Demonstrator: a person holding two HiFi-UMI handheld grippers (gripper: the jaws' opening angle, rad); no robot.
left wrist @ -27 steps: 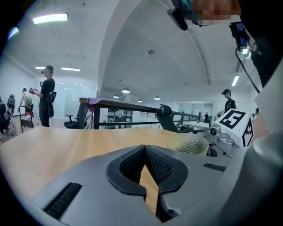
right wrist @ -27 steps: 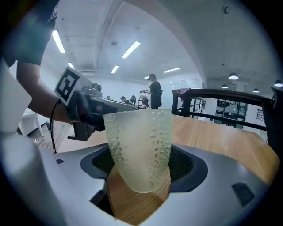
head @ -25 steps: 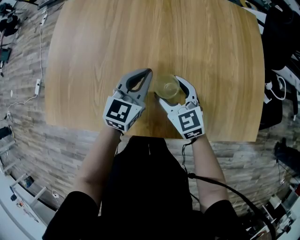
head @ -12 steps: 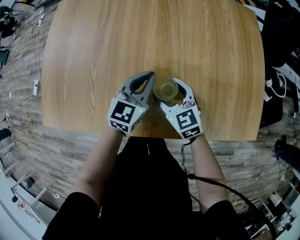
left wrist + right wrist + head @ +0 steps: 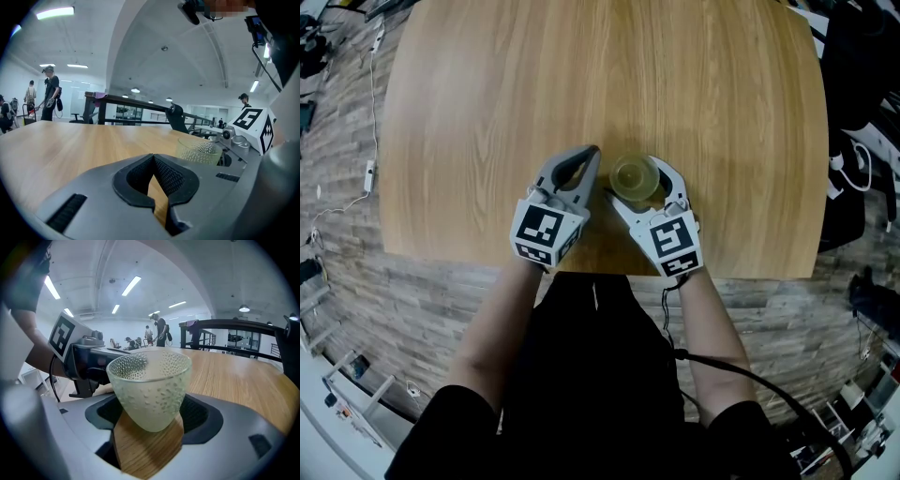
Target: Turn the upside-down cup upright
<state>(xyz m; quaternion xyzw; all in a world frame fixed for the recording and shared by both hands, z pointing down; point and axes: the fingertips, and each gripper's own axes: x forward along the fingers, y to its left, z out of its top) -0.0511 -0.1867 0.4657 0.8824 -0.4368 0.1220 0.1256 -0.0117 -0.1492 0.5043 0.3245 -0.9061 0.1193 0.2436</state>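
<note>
A frosted, dimpled glass cup (image 5: 635, 173) stands mouth-up near the front edge of the round wooden table (image 5: 581, 75). My right gripper (image 5: 634, 182) is shut on the cup, with its jaws on either side of the lower body. In the right gripper view the cup (image 5: 149, 390) fills the space between the black pads (image 5: 196, 414), rim up, with wood showing just below its base. Just left of the cup, my left gripper (image 5: 592, 153) is shut with nothing in it. In the left gripper view the pads (image 5: 166, 176) meet, and the cup (image 5: 198, 151) shows to the right.
The table's front edge (image 5: 581, 267) lies just behind the marker cubes, close to the person's body. Cables and a power strip (image 5: 367, 175) lie on the floor at left. Dark gear (image 5: 862, 103) sits off the table at right. People stand far off in both gripper views.
Both grippers have sunk a little toward the table, the cup still in the right one. The left gripper has shifted slightly left.
</note>
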